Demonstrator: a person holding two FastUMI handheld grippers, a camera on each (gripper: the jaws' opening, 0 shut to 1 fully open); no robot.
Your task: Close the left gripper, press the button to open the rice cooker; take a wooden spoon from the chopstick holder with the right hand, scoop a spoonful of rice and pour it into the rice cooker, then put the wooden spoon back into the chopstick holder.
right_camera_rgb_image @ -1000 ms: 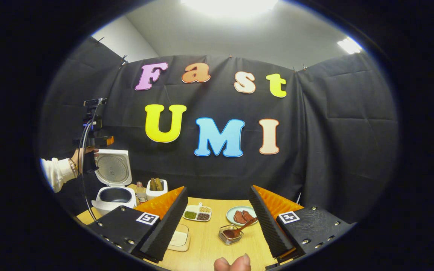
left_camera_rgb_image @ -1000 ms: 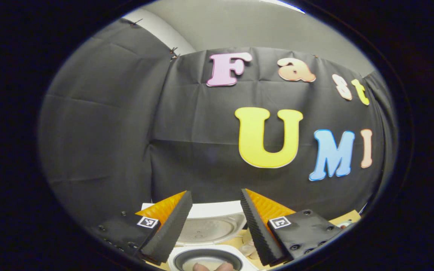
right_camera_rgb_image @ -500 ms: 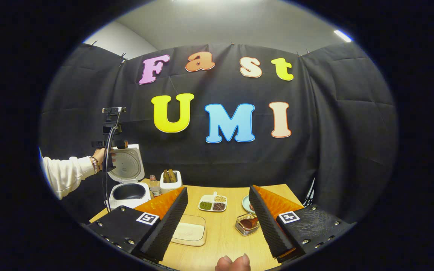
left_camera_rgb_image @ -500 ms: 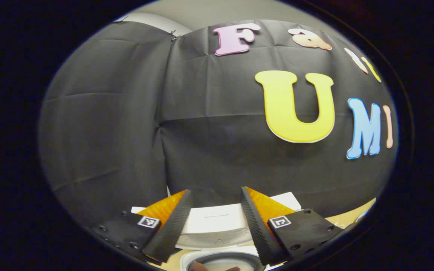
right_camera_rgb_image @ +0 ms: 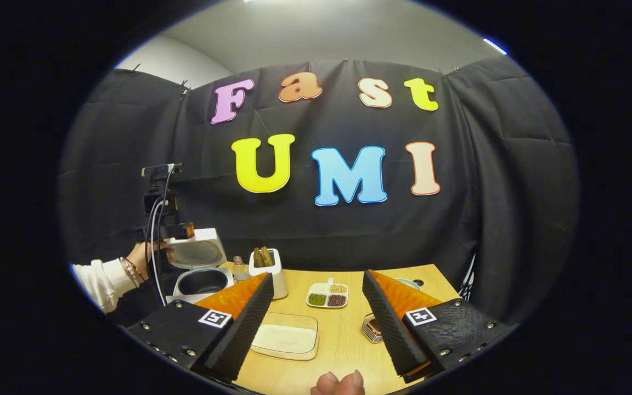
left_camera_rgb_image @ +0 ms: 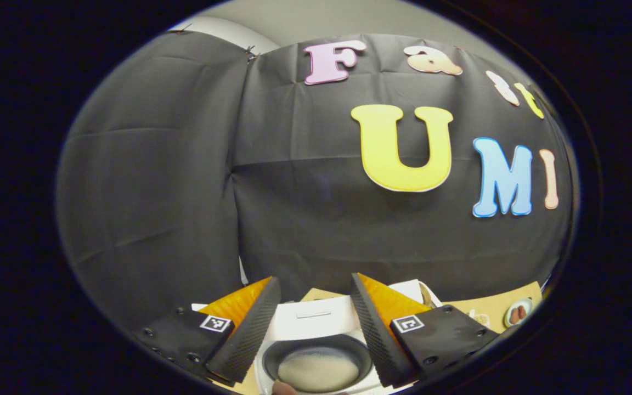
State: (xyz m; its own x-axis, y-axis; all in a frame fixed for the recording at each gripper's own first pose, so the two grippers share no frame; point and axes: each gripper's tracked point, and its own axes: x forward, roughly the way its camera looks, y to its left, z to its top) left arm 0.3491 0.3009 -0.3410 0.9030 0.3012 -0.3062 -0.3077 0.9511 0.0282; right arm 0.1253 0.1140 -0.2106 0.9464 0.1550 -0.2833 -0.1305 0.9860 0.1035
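The white rice cooker (right_camera_rgb_image: 201, 285) stands at the table's left end. Its lid (right_camera_rgb_image: 195, 252) hangs half lowered over the dark inner pot (left_camera_rgb_image: 316, 365), which holds pale rice. My left gripper (left_camera_rgb_image: 314, 281) is open above the lid's top (left_camera_rgb_image: 310, 323). In the right gripper view that gripper (right_camera_rgb_image: 176, 233) sits at the lid's upper edge, held by a hand (right_camera_rgb_image: 140, 258) in a white sleeve. The white chopstick holder (right_camera_rgb_image: 272, 277) with wooden spoons (right_camera_rgb_image: 264, 257) stands right of the cooker. My right gripper (right_camera_rgb_image: 317, 275) is open and holds nothing, above a clear tray of rice (right_camera_rgb_image: 286, 339).
A sectioned dish of beans (right_camera_rgb_image: 328, 296) lies mid-table. A small glass container (right_camera_rgb_image: 372, 328) sits by my right finger, and a plate (right_camera_rgb_image: 409, 282) lies behind it. A small bottle (right_camera_rgb_image: 237, 262) stands between cooker and holder. The wooden table (right_camera_rgb_image: 343, 351) ends at the black cloth wall.
The cooker lid has swung from upright to half lowered, and the left gripper came down with it. The right gripper's view has tilted down, so the rice tray sits nearer.
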